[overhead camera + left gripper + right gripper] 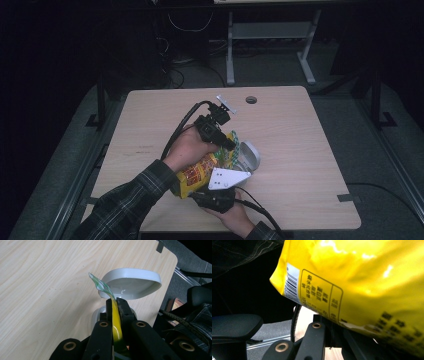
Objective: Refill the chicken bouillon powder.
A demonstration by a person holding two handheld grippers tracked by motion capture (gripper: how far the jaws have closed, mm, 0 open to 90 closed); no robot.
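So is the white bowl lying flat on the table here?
No, the bowl is tipped on edge behind the left gripper, which pinches the yellow bag.

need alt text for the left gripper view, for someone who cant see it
The left gripper, its two black jaws shut, pinches the thin yellow edge of a snack bag whose green-and-white checked corner sticks up. Just beyond stands a grey bowl, tilted with its inside toward the camera, on a light wooden table.
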